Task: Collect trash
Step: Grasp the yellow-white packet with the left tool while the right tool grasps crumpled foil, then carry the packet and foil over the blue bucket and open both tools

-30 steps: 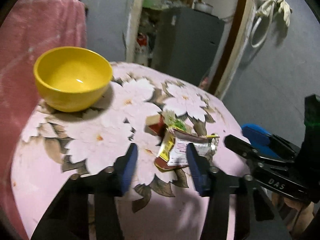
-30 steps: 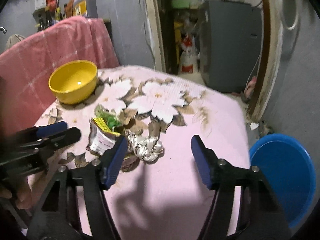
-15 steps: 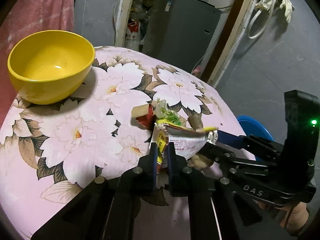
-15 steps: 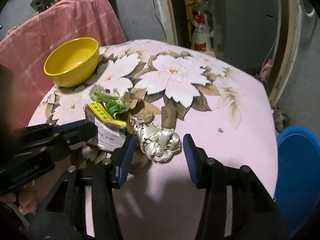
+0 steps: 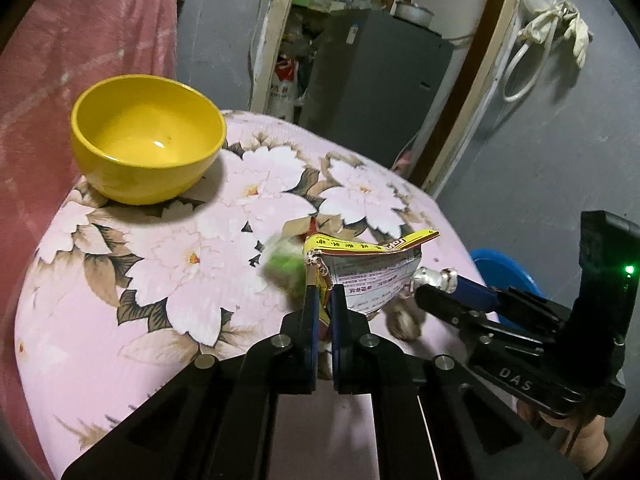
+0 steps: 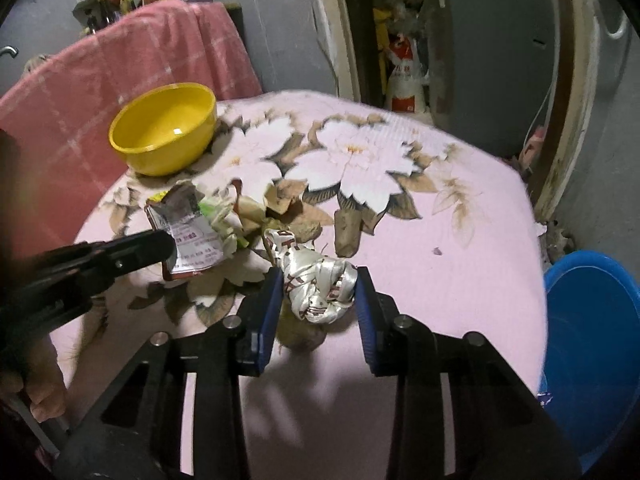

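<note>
Because the flat snack wrapper (image 5: pixel 372 276) only offers a thin edge, the left claw (image 5: pixel 324 300) is clenched on its lower left corner, so the wrapper stands up off the worktop (image 5: pixel 160 280) with its yellow lip on top. Just right of it, the crumpled foil wrapper (image 6: pixel 318 284) sits on the flowered cloth between the right claw's (image 6: pixel 318 300) blue pads, jaws closing around it; pads look just at its sides, firm contact hard to confirm. More scraps, green and brown bits (image 6: pixel 240 216), lie behind the two pieces. Yellow bowl (image 5: pixel 146 138) stands well apart at the far left, untouched. Blue bin (image 6: pixel 592 340) sits low beside the worktop on the right, likely the drop spot for both pieces.
</note>
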The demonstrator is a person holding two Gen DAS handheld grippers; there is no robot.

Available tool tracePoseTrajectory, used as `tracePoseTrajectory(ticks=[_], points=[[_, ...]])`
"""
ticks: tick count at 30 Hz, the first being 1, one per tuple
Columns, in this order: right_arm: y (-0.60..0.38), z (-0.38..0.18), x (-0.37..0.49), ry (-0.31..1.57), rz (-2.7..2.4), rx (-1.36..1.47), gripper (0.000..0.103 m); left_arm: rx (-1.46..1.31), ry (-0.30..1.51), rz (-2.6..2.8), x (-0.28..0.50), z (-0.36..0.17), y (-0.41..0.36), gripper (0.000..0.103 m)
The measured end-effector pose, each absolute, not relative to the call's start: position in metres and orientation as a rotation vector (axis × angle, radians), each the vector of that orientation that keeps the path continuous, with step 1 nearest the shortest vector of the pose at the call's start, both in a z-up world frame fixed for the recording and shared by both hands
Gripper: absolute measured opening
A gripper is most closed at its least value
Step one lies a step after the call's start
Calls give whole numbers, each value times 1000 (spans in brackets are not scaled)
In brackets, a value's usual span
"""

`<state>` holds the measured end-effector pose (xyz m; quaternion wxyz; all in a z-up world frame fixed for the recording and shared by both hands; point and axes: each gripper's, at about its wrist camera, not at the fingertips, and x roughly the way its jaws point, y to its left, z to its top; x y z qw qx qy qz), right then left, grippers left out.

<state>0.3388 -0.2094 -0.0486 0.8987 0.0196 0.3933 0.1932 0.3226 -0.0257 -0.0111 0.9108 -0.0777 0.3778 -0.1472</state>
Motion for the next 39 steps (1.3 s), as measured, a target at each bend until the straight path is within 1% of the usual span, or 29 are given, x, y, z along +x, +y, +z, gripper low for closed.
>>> tracePoseTrajectory(ticks=[11,16,22,29,36,39], points=[[-253,19,285,519,338,121,66,-232,574,-356,293,44,-49,3],[-278,52,254,355,265,123,66,-232,474,-413,285,73,-77,3],[-315,78,224,231,160,137,67,-200,407,-494,283,99,-122,3],[-362,82,206,192,47,172,69,-150,418,-596,289,105,-184,3],[-409,66,199,231,-50,211,69,-118,512,-659,305,90,-236,3],[-424,55,201,264,-78,233,69,-118,560,-675,310,79,-247,3]])
